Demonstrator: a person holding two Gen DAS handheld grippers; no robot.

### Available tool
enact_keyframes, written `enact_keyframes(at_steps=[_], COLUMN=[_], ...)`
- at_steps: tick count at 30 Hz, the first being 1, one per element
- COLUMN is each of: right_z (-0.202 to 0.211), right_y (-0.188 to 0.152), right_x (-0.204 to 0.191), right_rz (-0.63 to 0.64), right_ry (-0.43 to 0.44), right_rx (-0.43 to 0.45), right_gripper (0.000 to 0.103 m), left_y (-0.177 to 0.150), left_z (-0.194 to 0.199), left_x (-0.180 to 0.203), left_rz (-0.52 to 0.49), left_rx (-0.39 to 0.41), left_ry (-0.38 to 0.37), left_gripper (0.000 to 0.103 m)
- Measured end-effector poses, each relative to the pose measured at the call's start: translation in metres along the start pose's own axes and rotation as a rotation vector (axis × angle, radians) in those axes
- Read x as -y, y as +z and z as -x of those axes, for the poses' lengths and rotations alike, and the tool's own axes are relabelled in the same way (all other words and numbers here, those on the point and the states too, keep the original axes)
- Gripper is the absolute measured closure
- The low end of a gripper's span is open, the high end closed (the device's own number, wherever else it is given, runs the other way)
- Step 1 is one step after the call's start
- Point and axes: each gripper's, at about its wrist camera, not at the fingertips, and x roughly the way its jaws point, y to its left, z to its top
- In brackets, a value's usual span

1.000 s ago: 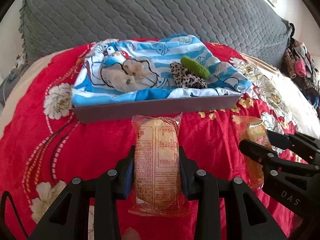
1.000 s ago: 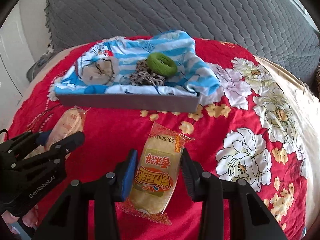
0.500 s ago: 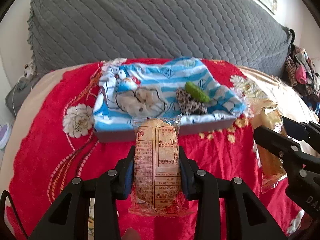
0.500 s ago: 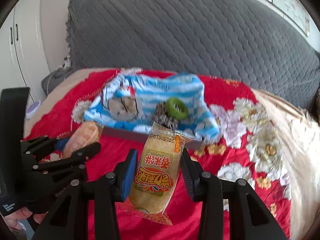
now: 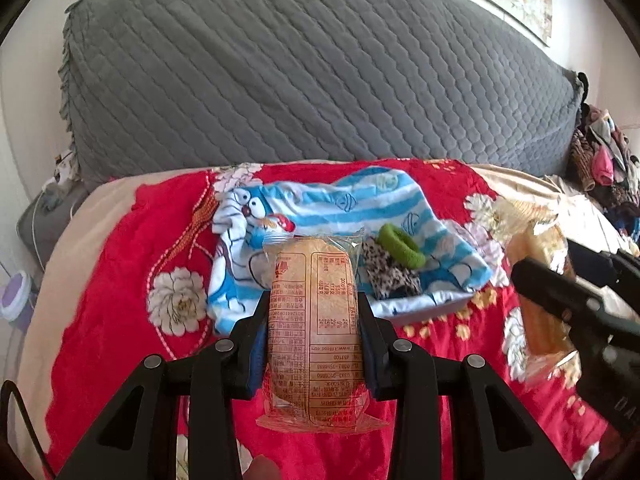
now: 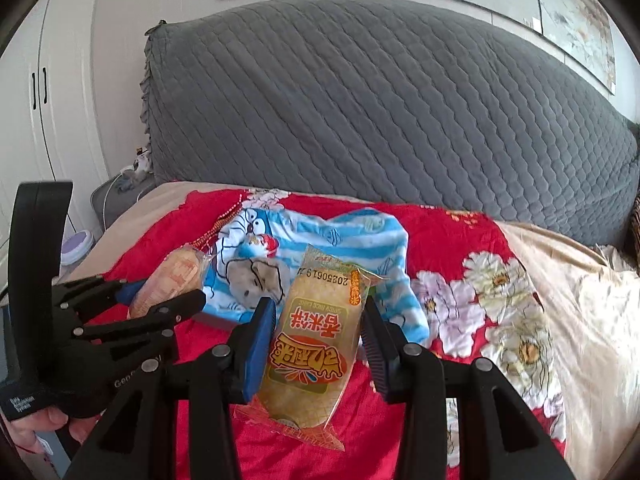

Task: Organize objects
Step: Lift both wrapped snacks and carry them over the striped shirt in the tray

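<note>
I am clamping one snack pack [image 5: 314, 322] in my left claw [image 5: 312, 332] and another [image 6: 316, 344] in my right claw [image 6: 320, 340], while only the left view is showing the green hair tie [image 5: 401, 245] at 1 o'clock in the tray [image 5: 436, 312].

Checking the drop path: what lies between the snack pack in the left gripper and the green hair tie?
In the left wrist view, only the blue striped cartoon cloth lining the tray and the leopard-print scrunchie lie between the snack pack and the green hair tie.

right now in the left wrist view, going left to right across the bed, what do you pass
white flower print → snack pack with the printed label in the left gripper → green hair tie → second snack pack in the right gripper
</note>
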Motion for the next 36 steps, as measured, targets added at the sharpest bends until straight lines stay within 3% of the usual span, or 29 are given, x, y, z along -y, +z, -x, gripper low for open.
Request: enact_keyframes(at_steps=[14, 36], right_z=[-0.05, -0.15], right_y=[0.025, 0.027], right_x=[-0.007, 0.023], right_rz=[0.007, -0.053], right_ry=[0.038, 0.033], right_rx=[0.057, -0.038], right_gripper=[0.06, 0.06], left_y=[0.02, 0.032], left_z=[-0.053, -0.127], left_x=[-0.014, -0.021], left_rz=[0.014, 0.028], left_rx=[-0.001, -0.032], left_ry=[0.036, 0.064], left_gripper=[0.064, 0.064])
